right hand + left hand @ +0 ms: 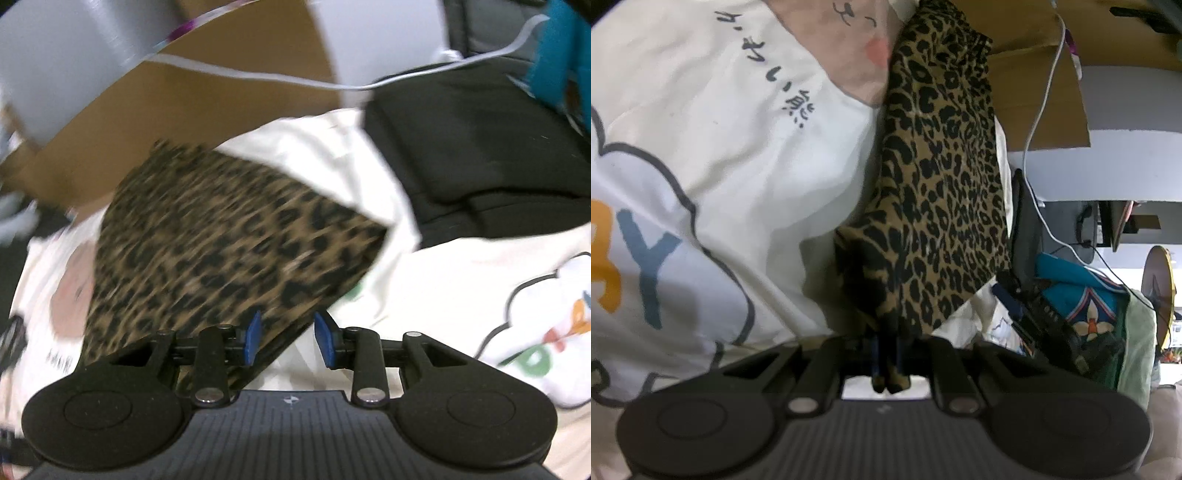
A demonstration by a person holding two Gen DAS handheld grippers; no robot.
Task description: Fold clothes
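Note:
A leopard-print garment (942,166) lies on a white printed sheet (738,166). My left gripper (886,354) is shut on the garment's near corner, and the fabric bunches between its closed fingers. In the right wrist view the same garment (221,240) appears blurred, as a flat folded shape on the sheet (461,277). My right gripper (289,339) hovers over the garment's near right edge. Its blue pads (253,338) stand apart and press on nothing. That edge runs under the gap between them.
A brown cardboard sheet (1034,92) lies past the garment, with a white cable (1041,103) draped across it. A black bag or garment (480,147) sits at the sheet's far right. Teal patterned cloth (1071,291) is piled beside it.

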